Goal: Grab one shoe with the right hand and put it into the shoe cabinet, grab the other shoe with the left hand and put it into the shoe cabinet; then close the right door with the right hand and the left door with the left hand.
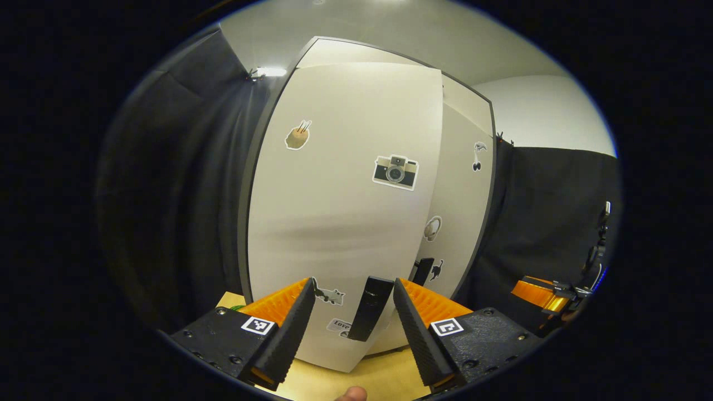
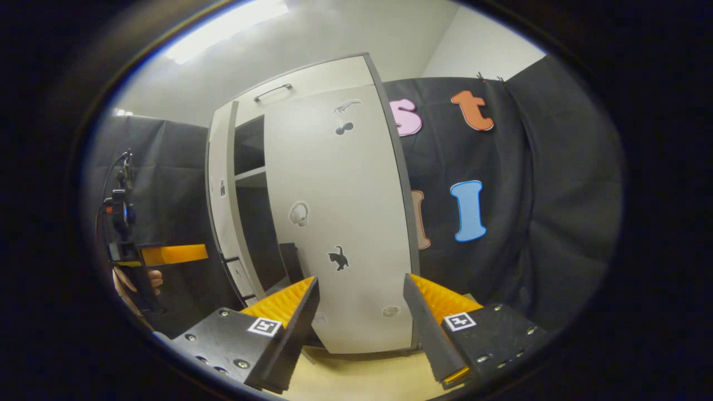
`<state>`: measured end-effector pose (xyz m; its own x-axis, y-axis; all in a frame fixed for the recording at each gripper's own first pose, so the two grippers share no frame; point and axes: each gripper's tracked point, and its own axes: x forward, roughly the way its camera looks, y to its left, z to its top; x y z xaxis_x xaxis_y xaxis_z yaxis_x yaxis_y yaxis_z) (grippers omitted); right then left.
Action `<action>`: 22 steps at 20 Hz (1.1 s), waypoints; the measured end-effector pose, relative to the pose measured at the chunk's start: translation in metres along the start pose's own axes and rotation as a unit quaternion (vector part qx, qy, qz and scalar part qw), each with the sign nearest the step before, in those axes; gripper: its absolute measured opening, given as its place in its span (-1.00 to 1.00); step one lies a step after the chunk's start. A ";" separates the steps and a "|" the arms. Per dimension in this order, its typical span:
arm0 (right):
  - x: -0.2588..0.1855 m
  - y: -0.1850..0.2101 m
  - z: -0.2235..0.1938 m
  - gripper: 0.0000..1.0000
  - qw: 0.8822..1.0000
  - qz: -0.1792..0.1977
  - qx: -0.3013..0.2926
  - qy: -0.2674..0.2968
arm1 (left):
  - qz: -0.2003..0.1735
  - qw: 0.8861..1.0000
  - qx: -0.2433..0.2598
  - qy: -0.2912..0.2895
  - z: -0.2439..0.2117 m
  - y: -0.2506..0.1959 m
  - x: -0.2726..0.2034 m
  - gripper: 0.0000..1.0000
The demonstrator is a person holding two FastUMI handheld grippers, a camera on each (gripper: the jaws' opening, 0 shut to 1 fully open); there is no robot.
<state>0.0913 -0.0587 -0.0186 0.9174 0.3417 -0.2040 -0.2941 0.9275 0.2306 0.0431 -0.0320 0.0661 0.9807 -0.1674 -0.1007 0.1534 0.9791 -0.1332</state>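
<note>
left tool (image 1: 351,317): fingers apart, at left door (image 1: 340,211) handle (image 1: 370,314) | right tool (image 2: 362,312): fingers apart, facing right door (image 2: 340,223)

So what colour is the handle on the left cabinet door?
Black. The handle on the left door shows best in the left gripper view.

A staged recording booth, not a lived-in home. Black cloth (image 2: 535,195) drapes the walls on both sides of the tongs, clipped along its top edge below plain white wall (image 1: 546,111). Ahead of the tongs stands 1 white sticker-dotted shoe cabinet (image 2: 334,195) on a pale wooden floor (image 2: 362,379).
</note>
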 end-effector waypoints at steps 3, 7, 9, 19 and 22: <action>-0.002 -0.001 0.001 0.81 1.000 0.000 0.002 -0.002 | -0.001 1.000 0.002 0.000 -0.001 -0.001 -0.004 0.73; -0.003 -0.002 0.002 0.81 1.000 0.002 0.005 -0.004 | 0.002 1.000 0.007 0.000 -0.001 -0.001 -0.011 0.73; -0.003 -0.002 0.001 0.81 1.000 0.003 0.005 -0.004 | 0.002 1.000 0.007 0.000 -0.003 -0.001 -0.013 0.73; -0.005 0.000 0.001 0.81 1.000 0.004 0.004 -0.004 | 0.013 1.000 0.014 0.006 -0.010 0.002 -0.017 0.73; -0.006 -0.001 0.002 0.81 1.000 0.005 0.006 -0.005 | 0.013 1.000 0.014 0.006 -0.010 0.003 -0.016 0.73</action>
<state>0.0865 -0.0614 -0.0160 0.9168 0.3497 -0.1928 -0.3005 0.9221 0.2437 0.0262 -0.0278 0.0574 0.9830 -0.1423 -0.1161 0.1306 0.9861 -0.1023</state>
